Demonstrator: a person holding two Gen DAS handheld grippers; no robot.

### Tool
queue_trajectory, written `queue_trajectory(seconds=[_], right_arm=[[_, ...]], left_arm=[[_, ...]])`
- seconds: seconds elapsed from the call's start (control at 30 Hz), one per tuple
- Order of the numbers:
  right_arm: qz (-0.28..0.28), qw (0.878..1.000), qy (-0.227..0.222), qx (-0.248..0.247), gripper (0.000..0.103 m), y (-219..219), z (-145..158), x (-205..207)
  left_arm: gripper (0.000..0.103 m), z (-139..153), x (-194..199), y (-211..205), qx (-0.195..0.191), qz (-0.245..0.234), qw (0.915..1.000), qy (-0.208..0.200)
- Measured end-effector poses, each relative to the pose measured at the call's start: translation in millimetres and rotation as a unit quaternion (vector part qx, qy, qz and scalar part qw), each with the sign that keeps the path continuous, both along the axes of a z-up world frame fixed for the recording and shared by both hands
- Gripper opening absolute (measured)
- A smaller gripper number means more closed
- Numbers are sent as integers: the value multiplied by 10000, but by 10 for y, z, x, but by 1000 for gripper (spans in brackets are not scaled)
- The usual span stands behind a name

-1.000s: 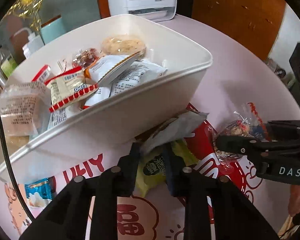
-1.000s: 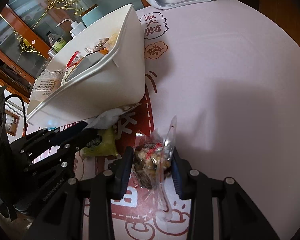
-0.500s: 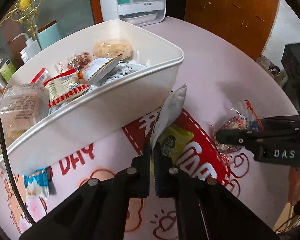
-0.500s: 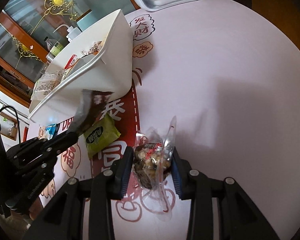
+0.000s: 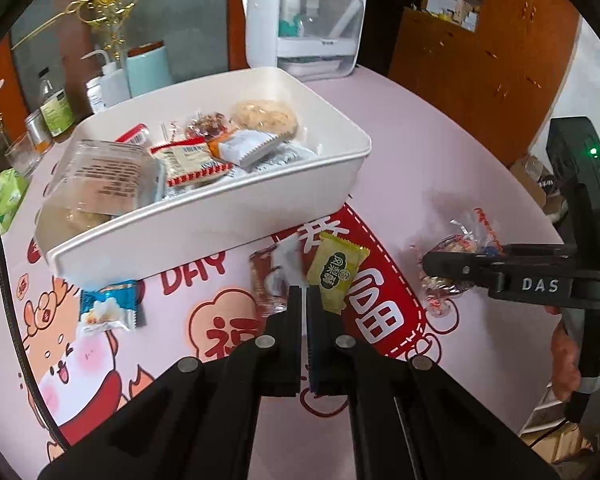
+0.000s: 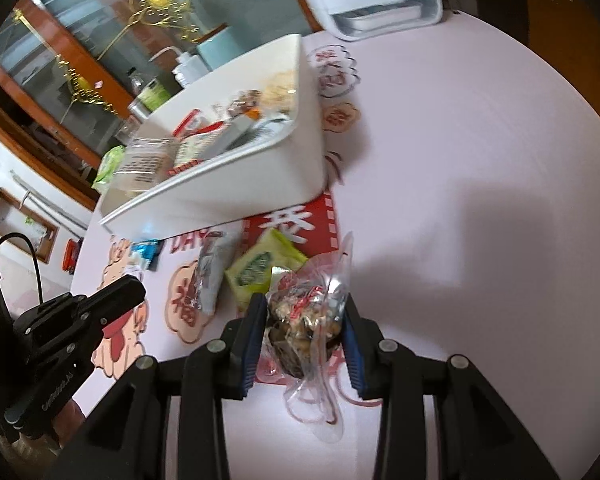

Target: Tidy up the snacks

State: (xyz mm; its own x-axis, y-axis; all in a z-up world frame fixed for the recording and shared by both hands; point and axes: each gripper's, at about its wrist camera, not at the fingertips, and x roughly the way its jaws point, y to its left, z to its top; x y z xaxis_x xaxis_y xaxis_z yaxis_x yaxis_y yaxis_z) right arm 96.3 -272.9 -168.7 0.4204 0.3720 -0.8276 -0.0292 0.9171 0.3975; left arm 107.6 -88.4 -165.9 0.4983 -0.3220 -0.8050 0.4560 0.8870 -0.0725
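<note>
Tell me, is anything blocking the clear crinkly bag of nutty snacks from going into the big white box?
Nothing visible does. The right gripper holds the clear crinkly snack bag, and the white plastic box stands open-topped beyond it; the yellow-green packet lies flat on the table below.

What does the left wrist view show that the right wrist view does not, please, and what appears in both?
Only the left wrist view shows the left hand-held gripper end on, pinching the edge of a brown snack packet.

Only the right wrist view shows the clear bag of mixed snacks squeezed between the right hand-held gripper fingers.

Both show the white bin, the yellow-green packet and the blue packet.
</note>
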Motion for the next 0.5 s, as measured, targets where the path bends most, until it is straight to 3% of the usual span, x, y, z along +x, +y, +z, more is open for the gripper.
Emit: queue_trajectory(seconds=[0.13,0.27,0.37,0.5], right_arm=[[158,9998,-78,-62,36,130,51,11],[206,9998,-1,-62,36,154,6,0],[201,9998,65,-72,36,142,-38,-20],[172,9997,112,-90,36,111,-68,-47]], left_arm=[[0,140,-74,69,-103,34,9999,-118],[3,122,-39,120,-83,180,9998,35],[17,-4,86,165,-177,361,9981,472],[42,-141,191,148,-216,519,9967,584]])
